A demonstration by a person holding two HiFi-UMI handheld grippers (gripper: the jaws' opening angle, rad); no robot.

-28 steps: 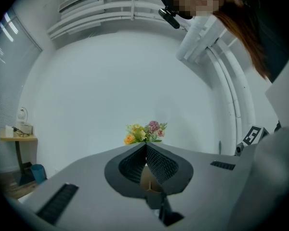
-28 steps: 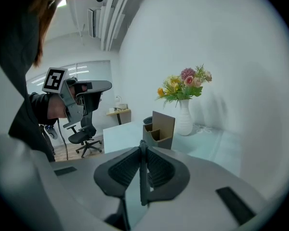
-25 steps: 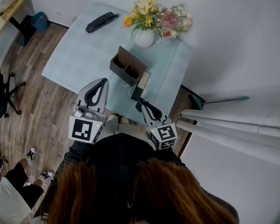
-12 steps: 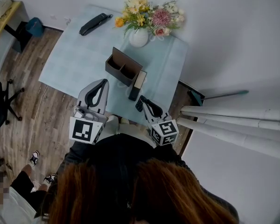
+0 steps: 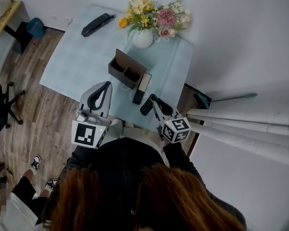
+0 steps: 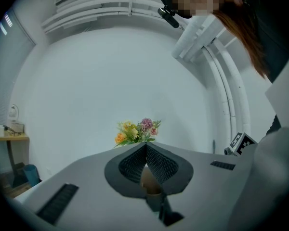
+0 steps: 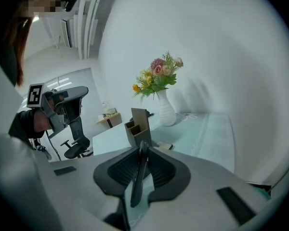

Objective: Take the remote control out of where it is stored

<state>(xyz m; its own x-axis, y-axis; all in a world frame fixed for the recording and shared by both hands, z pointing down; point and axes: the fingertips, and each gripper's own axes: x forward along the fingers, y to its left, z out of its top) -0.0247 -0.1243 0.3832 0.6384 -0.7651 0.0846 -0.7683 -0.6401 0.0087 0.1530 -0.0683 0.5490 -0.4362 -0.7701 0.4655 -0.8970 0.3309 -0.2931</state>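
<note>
We have the most room on the left half of the pale blue table (image 5: 72, 64), which lies bare from the brown desk holder (image 5: 132, 61) out to its left edge, with wood floor (image 5: 36, 121) beyond. The right side is tight, with the white wall close along the table's far and right edges and a bundle of white poles (image 5: 241, 129) leaning at the near right corner. Our right claw (image 5: 151, 101) is closed on the remote control (image 5: 146, 106), a slim black bar that we see edge-on, pinched between the ribbed pads in the right gripper view (image 7: 137, 177). It hangs over the near part of the table, clear of the holder and just beside a narrow tan-and-black box (image 5: 142, 88) that lies against the holder's near right corner. Our left claw (image 5: 106, 84) hovers over the near table edge, left of the holder, its jaw tips touching and nothing between them. A white vase (image 5: 143, 38) of flowers (image 5: 151, 13) stands behind the holder, and a long black case (image 5: 95, 24) lies at the far left corner. A black office chair (image 5: 0, 102) stands well off to the left on the floor.
</note>
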